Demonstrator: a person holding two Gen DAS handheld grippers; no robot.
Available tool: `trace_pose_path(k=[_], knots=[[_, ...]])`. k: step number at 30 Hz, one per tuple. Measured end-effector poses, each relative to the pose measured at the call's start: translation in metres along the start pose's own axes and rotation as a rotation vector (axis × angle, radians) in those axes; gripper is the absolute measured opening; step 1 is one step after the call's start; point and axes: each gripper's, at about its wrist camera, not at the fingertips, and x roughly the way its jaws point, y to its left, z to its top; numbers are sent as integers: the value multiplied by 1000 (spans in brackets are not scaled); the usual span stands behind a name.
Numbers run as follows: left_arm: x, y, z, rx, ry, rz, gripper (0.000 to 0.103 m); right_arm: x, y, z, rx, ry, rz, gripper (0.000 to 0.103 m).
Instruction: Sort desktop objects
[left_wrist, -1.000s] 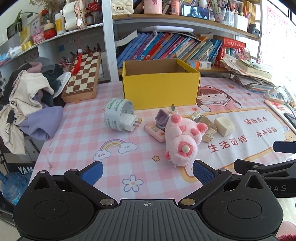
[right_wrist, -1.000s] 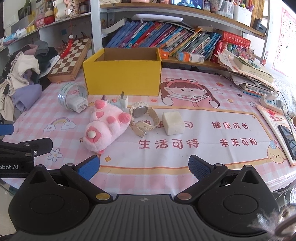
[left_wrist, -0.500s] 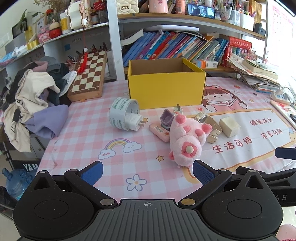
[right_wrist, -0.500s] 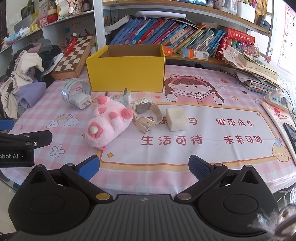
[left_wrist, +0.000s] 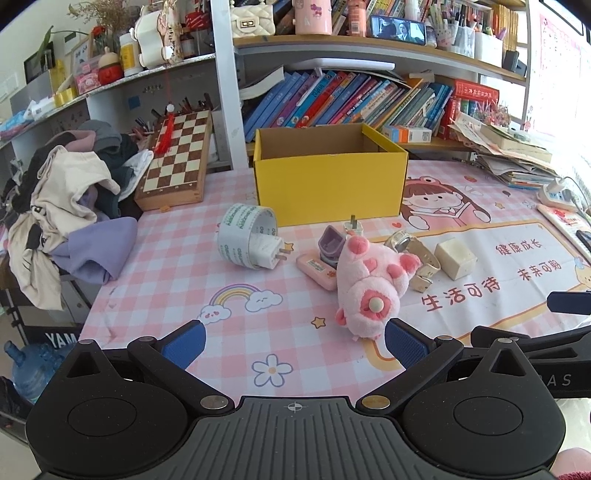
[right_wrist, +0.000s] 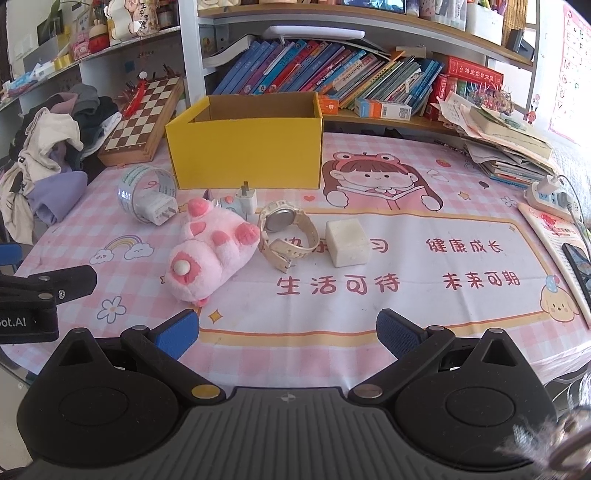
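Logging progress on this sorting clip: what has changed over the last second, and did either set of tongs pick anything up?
Only the viewpoints shifted slightly. Both the left tongs and right tongs are open and empty, short of the items. The pink plush, watch, white block, tape roll and yellow box lie where they were; nothing gripped or released.

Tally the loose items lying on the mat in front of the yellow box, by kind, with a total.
Plush toy: 1
Wristwatch: 1
White chargers: 2
Tape roll: 1
White block: 1
Pink case: 1
Purple item: 1
Total: 8
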Motion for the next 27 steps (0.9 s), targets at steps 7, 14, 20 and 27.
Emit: trace_pose_path(k=[7, 14, 20, 27], knots=[[-2, 0, -1, 6, -7, -6, 103, -3, 1, -1, 3, -3, -8, 103], [-5, 2, -2, 8, -16, -10, 103, -5, 6, -2, -9, -5, -18, 103], [-6, 3, -2, 16, -26, -11, 103, -6, 8, 0, -12, -7, -33, 103], [-3, 9, -3, 1, -19, 1, 103, -5, 10, 0, -12, -5, -41, 103]])
